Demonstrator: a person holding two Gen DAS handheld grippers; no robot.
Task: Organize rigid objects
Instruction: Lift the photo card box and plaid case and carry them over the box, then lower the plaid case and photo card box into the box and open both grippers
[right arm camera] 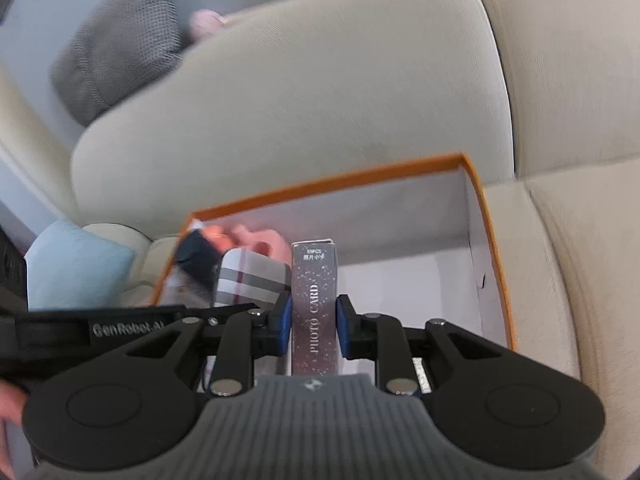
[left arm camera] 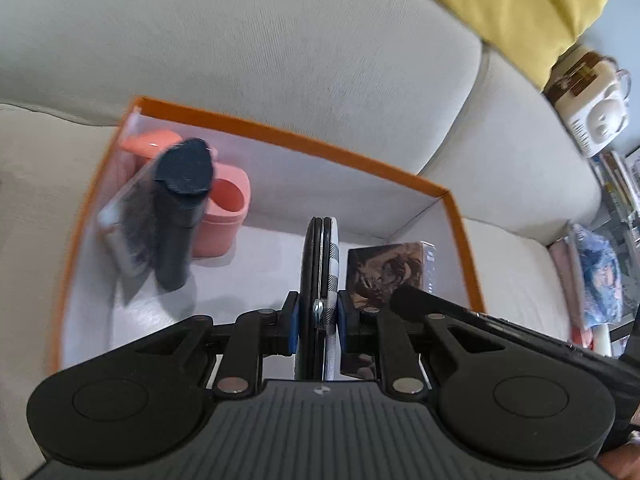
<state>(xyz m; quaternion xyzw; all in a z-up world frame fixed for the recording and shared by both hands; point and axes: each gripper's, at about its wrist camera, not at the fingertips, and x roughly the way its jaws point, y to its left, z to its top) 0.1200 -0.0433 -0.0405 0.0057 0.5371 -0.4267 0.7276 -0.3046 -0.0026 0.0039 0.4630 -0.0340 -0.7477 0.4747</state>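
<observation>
On a beige sofa (left arm camera: 280, 60) sits an orange-rimmed box (left arm camera: 304, 134). Left gripper (left arm camera: 318, 320) pinches a plaid case (left arm camera: 330, 264) edge-on; right gripper (right arm camera: 313, 330) clamps a card box (right arm camera: 314, 300), both long axes pointing away, above the box.

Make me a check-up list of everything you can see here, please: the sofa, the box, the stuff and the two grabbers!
Surface: beige fabric sofa; an orange-rimmed white cardboard box sits on its seat.
Job's things: flat round plaid-patterned case and silvery "PHOTO CARD" box, both held over the cardboard box.
Clutter: pink plastic container and a black item in clear packaging lie inside.
Grippers: left gripper clamps the case; right gripper clamps the card box.
Cables: nothing seen.
Surroundings: yellow cushion, grey textured cushion, pale blue cushion, white appliance.
</observation>
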